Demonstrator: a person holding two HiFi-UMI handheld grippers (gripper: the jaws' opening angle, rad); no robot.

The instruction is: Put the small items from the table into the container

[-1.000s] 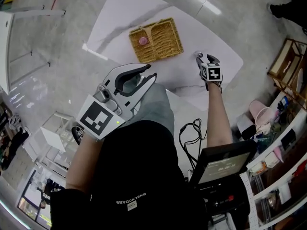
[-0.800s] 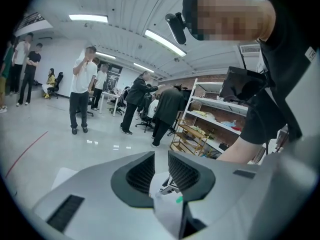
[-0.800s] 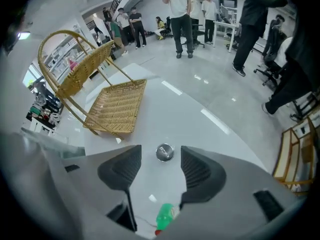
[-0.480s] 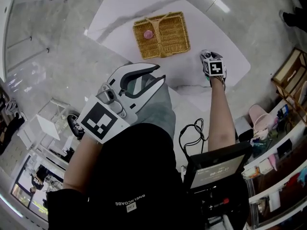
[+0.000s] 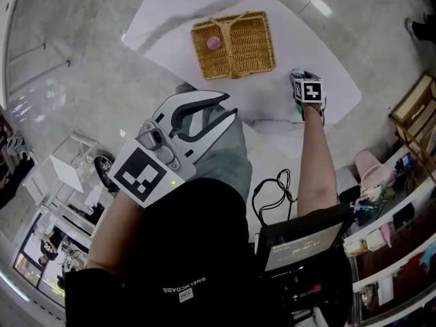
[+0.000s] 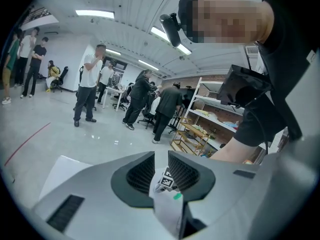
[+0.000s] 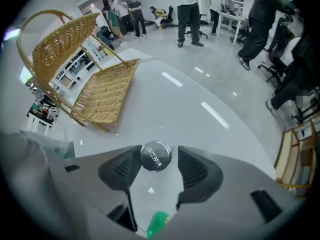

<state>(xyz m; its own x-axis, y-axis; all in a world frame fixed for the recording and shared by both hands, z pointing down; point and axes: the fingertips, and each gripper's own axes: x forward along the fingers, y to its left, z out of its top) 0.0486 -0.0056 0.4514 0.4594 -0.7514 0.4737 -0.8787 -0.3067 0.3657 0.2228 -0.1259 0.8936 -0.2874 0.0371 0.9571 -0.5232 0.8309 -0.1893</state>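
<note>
A wicker basket [image 5: 267, 43] with a handle stands on the white table [image 5: 170, 12], and a small pink item [image 5: 213, 43] lies in its left half. My right gripper [image 5: 298, 76] points down at the table to the right of the basket. Its jaws stand open around a small round silver cap [image 7: 156, 156] that rests on the tabletop, with a gap on the right side. The basket [image 7: 100, 91] shows to the upper left in the right gripper view. My left gripper [image 5: 230, 106] is held in front of my body, short of the table, open and empty.
Shelving with goods [image 5: 402, 203], a screen [image 5: 300, 240] and a black cable [image 5: 269, 189] sit at the right beside me. A pink bucket [image 5: 371, 163] stands on the floor. Several people [image 6: 90, 84] and office chairs are farther off in the room.
Both grippers have sunk. The right one came down over the round cap, which now sits between its jaws and is hidden under it in the head view.
</note>
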